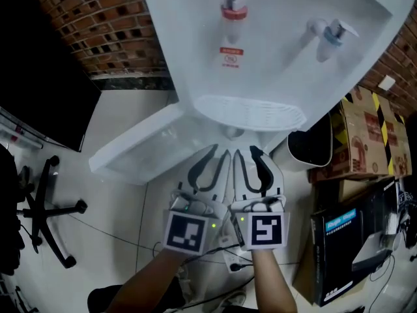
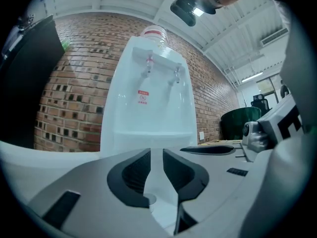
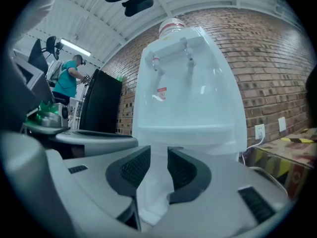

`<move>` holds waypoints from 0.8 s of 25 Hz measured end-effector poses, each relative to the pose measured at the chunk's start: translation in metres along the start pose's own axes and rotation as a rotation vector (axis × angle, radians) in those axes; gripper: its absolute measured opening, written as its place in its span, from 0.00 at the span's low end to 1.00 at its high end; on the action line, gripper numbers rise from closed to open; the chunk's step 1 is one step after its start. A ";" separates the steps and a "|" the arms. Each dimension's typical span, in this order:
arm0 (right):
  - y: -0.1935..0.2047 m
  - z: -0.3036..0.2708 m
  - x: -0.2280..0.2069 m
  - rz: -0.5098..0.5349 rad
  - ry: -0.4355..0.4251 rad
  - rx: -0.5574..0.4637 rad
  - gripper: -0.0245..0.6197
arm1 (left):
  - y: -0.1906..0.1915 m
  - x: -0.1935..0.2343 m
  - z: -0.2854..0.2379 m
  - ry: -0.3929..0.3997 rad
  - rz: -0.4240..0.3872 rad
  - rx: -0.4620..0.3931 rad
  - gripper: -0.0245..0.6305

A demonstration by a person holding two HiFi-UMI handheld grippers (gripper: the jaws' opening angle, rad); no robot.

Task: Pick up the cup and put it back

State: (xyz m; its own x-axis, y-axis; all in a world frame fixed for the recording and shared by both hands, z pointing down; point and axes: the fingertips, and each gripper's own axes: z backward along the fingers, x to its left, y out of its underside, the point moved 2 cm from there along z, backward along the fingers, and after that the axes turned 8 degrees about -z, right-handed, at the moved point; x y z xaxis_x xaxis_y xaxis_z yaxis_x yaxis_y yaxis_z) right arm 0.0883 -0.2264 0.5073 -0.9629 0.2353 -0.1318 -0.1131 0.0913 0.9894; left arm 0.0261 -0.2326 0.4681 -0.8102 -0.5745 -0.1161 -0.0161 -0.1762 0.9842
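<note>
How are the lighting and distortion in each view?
Head view: dim overall, the white dispenser brightest. Left gripper view: fisheye curves the brick wall, dark rim, the lamp blown white. Right gripper view: same fisheye and dark rim, near jaws soft.

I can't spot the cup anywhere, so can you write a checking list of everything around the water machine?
Surface: pale floor; no table in view.
Job's things: no cup seen.
Clutter: cardboard boxes, black bin, chair base.
Grippers: left gripper and right gripper are side by side, low in front of the water dispenser. Both have their jaws apart with nothing between them.
Cables: thin cable across the floor.
Surroundings: brick wall. The dispenser has a red tap, a blue tap and a bare drip tray. Its white door stands open.
</note>
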 end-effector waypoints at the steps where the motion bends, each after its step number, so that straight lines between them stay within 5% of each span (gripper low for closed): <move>1: 0.010 -0.002 -0.003 -0.002 0.001 -0.001 0.21 | 0.009 0.000 -0.001 -0.005 -0.003 -0.005 0.15; 6: 0.065 -0.020 -0.023 -0.009 0.013 -0.003 0.22 | 0.058 -0.004 -0.003 -0.007 -0.016 -0.014 0.14; 8: 0.085 -0.028 -0.028 -0.011 0.016 0.000 0.34 | 0.076 -0.005 -0.003 -0.013 -0.020 -0.009 0.11; 15: 0.134 -0.047 -0.043 -0.016 0.026 -0.016 0.34 | 0.118 -0.006 -0.010 -0.046 -0.015 -0.033 0.04; 20: 0.174 -0.076 -0.056 -0.009 0.016 0.017 0.46 | 0.136 -0.010 -0.009 -0.046 -0.006 -0.046 0.04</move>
State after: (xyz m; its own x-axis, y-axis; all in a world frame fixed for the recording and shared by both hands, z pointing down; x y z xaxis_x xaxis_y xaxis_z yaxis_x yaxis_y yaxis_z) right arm 0.1038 -0.2974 0.6913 -0.9658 0.2186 -0.1393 -0.1175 0.1097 0.9870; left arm 0.0368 -0.2580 0.6015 -0.8362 -0.5363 -0.1143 0.0053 -0.2165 0.9763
